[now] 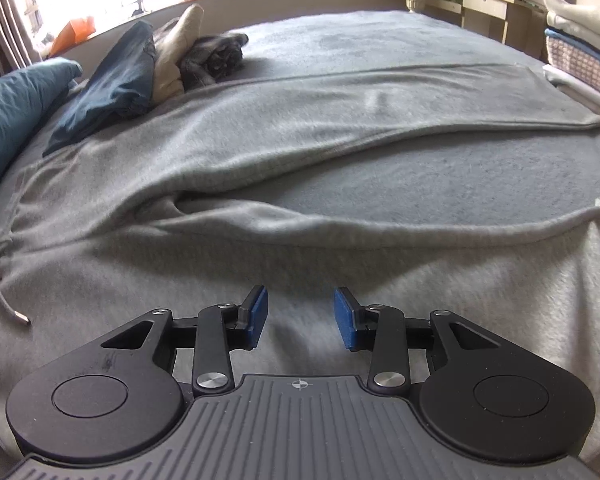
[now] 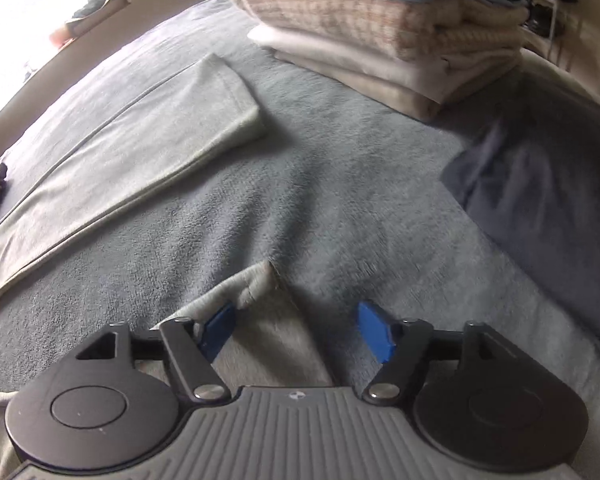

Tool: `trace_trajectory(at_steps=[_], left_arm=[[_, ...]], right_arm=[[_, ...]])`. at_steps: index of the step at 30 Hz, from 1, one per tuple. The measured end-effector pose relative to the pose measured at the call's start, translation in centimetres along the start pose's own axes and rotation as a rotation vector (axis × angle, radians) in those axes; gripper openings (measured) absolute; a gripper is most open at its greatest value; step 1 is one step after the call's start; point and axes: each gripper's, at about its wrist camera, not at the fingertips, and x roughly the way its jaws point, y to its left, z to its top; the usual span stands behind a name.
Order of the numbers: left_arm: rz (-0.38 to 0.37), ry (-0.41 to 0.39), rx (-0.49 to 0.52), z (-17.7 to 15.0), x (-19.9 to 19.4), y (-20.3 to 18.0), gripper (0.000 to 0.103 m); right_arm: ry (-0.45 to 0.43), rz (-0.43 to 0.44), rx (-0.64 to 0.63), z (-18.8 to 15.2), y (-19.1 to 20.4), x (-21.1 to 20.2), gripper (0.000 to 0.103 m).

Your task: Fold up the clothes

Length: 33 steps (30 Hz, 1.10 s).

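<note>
L gripper (image 1: 301, 316): jaws part-open, narrow gap, blue pads w/ nothing between; hangs over waist end of the pants, no cloth pinched.
R gripper (image 2: 296, 330): jaws spread wide, not gripping; a hem corner of the near leg lies loose in the gap, nearer the pad at 9 o'clock. Contact w/ that pad can't be told.
Grey sweatpants (image 1: 260, 128): spread flat on bed, legs in a V. In L view waist at 8–9 o'clock, legs run toward 3 o'clock. Far leg straight & smooth, near leg wrinkled along its upper edge.
Drawstring (image 1: 8, 300): trails off the waist at 8 o'clock in L view, metal-tipped end lying on the cloth.
Far leg cuff (image 2: 240, 108): R view, 11 o'clock of the gripper, flat, well apart from the near hem.
Bed cover (image 2: 332, 200): grey-blue fleece, shows between the two legs.
Folded stack (image 2: 380, 32): R view 12–1 o'clock, whites, checked piece, blue layer; near far cuff, not touching.
Unfolded pile (image 1: 140, 64): L view 10–11 o'clock, dark blue, cream & grey items, just past the waist.
Teal pillow (image 1: 16, 100): L view 9–10 o'clock, beside the pile.
Dark cloth (image 2: 540, 192): R view 2–3 o'clock, blurred, kind unclear.
</note>
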Motion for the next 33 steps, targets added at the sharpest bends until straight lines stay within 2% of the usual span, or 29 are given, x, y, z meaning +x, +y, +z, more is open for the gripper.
trace_trajectory(at_steps=[2,7,9,11,15,16,17,19,22,26,28,30,33], left_arm=[[-0.001,0.015,0.006,-0.7,-0.2,-0.6,0.036],[0.024,0.021,0.051,-1.4,-0.8,-2.0,0.037],[0.032,0.026,0.053,-1.3,-0.9,-2.3,0.037],[0.032,0.030,0.049,-1.3,-1.1,-2.5,0.037],[0.032,0.048,0.081,-1.5,-1.5,-3.3,0.037],[0.034,0.054,0.086,-1.5,-1.5,-3.3,0.037],[0.035,0.059,0.091,-1.5,-1.5,-3.3,0.037],[0.040,0.071,0.096,-1.6,-1.6,-3.4,0.037],[0.053,0.082,0.112,-1.7,-1.8,-3.7,0.038],[0.048,0.081,0.134,-2.0,-2.5,-4.3,0.038],[0.037,0.079,0.145,-2.1,-3.0,-4.6,0.039],[0.018,0.065,0.169,-2.2,-3.7,-5.1,0.039],[-0.027,0.014,0.232,-2.4,-5.2,-6.3,0.039]], right_arm=[[-0.015,0.010,-0.022,-0.1,0.5,0.0,0.071],[-0.032,0.071,-0.075,-1.2,1.4,-0.5,0.047],[-0.046,0.039,-0.101,-1.6,1.7,-0.6,0.024],[-0.077,0.033,-0.083,-1.8,1.4,-1.3,0.014],[-0.146,0.007,0.007,-2.0,-0.4,-3.0,0.010],[-0.150,-0.009,0.035,-2.1,-1.2,-3.1,0.007],[-0.150,-0.023,0.075,-2.2,-2.3,-3.1,0.000],[-0.140,-0.033,0.171,-2.5,-4.6,-2.8,0.000],[-0.148,-0.059,0.248,-2.9,-6.3,-3.0,0.000],[-0.174,0.067,0.433,-4.0,-9.4,-6.0,0.004],[-0.166,0.141,0.490,-4.9,-10.7,-8.1,0.010],[-0.108,0.195,0.505,-6.0,-11.2,-9.9,0.031],[0.044,0.266,0.520,-8.4,-11.0,-11.4,0.038]])
